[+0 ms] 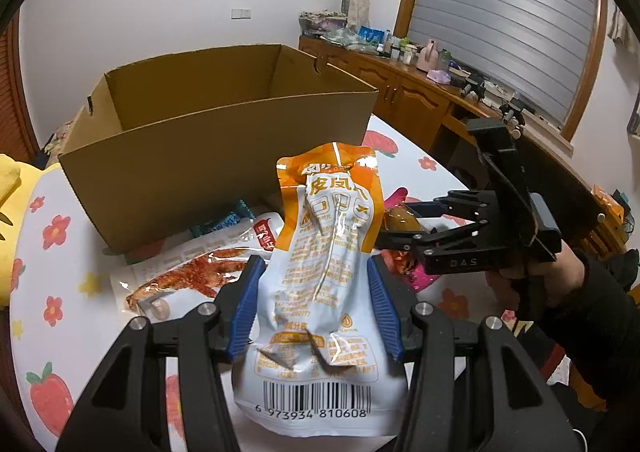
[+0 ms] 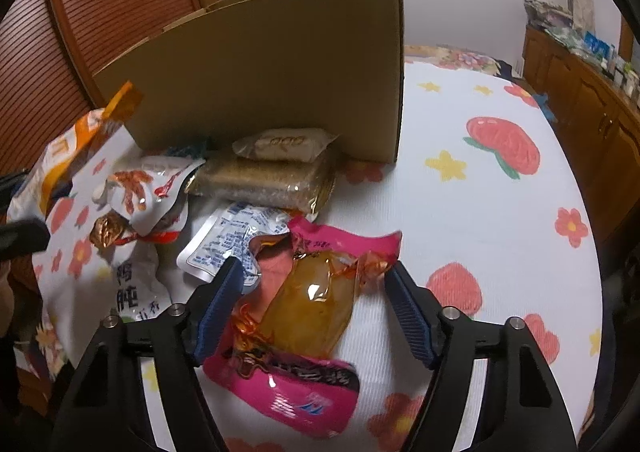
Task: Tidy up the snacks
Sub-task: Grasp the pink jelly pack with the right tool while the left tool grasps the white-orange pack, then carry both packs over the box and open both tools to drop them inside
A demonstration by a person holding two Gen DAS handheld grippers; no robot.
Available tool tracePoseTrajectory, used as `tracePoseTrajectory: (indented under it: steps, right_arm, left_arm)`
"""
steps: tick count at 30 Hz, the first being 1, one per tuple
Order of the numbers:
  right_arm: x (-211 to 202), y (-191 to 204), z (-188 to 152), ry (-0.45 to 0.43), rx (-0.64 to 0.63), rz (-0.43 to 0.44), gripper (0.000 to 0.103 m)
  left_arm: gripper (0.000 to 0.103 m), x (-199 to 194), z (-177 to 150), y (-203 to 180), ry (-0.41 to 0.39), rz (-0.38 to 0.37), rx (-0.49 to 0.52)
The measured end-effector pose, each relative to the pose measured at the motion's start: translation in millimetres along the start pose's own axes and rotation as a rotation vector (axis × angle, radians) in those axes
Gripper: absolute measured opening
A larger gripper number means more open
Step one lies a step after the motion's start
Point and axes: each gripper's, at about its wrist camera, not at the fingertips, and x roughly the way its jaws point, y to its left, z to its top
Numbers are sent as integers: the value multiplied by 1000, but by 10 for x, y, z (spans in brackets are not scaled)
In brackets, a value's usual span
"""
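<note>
My left gripper (image 1: 316, 284) is shut on an orange and white snack pouch (image 1: 326, 276) and holds it upright above the table, in front of an open cardboard box (image 1: 224, 155). The pouch also shows at the left in the right wrist view (image 2: 76, 143). My right gripper (image 2: 316, 292) is open, its blue pads on either side of a pink snack pack with a brown piece inside (image 2: 304, 312) that lies on the cloth. The right gripper also shows in the left wrist view (image 1: 404, 223), low at the pile.
Several other snack packs lie by the box: a chicken-feet pack (image 1: 192, 276), a brown block pack (image 2: 264, 179) with a small beige pack (image 2: 284, 143) on it, and white packs (image 2: 228, 240). A floral tablecloth (image 2: 480, 211) covers the table. A wooden cabinet (image 1: 400, 91) stands behind.
</note>
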Motion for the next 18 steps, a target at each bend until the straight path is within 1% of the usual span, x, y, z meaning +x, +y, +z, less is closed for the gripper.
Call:
tracePoseTrajectory:
  steps: [2, 4, 5, 11, 12, 15, 18]
  right_arm:
    - [-30, -8, -22, -1, -3, -6, 62]
    - [-55, -33, -49, 3, -3, 2, 52]
    - [-69, -55, -61, 3, 4, 10, 52]
    - [-162, -161, -88, -21, 30, 1, 42]
    - [-190, -173, -90, -28, 31, -3, 38]
    - [-259, -175, -80, -49, 16, -23, 37]
    - [-270, -162, -68, -50, -4, -35, 36]
  left_arm:
    - [51, 15, 0, 20, -3, 6, -3]
    - [51, 13, -2, 35, -6, 5, -8]
    - [51, 48, 42, 41, -7, 5, -10]
    - [51, 60, 49, 38, -9, 10, -10]
    - [51, 62, 42, 28, -9, 13, -10]
    - [51, 67, 43, 23, -12, 15, -12]
    - [51, 30, 40, 0, -20, 18, -11]
